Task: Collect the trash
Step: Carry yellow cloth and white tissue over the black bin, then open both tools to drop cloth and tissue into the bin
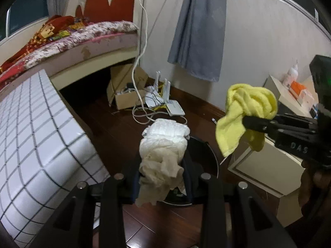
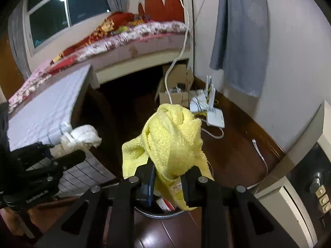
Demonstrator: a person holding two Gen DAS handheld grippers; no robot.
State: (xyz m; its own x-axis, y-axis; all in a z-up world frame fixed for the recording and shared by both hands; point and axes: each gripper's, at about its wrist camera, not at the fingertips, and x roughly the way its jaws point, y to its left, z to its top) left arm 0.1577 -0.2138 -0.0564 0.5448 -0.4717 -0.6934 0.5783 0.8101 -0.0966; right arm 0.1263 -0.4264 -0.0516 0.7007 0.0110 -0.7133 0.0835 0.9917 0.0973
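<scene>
While both grippers hang over the dark wood floor point(image 1: 169, 223), each has its jaws clamped on a piece of trash. The left gripper point(image 1: 163, 177) grasps a crumpled white wad point(image 1: 163, 144) — tissue or thin plastic, which one cannot be told — that stands up between its fingers and spills down below them. The right gripper point(image 2: 167, 184) is clenched on a yellow cloth point(image 2: 173, 142), bunched into a knot above the jaws with a loose corner drooping to the left; a small printed tag shows low on the cloth.

Under both loads sits a round black bin point(image 1: 209, 155), its rim showing just behind the white wad in the left wrist view and below the cloth in the right wrist view, where some red-and-white packaging lies inside it. From the left view the right gripper enters from the right edge, holding the cloth up and to the right of the bin — well apart from the white wad.

To the left stands a tabletop point(image 1: 35, 136) covered in a white sheet with a dark grid. Behind it is a bed point(image 1: 86, 35) with a floral mattress, red bedding and a red-and-cream headboard. A cardboard box point(image 1: 124, 86) sits on the floor at the bed's end, with white routers point(image 1: 173, 105) and tangled cables beside it, and a white cable running up the wall. A grey cloth point(image 1: 196, 33) hangs on the wall. At the right is a cream cabinet point(image 1: 262, 165) with a bottle and an orange box on top.
</scene>
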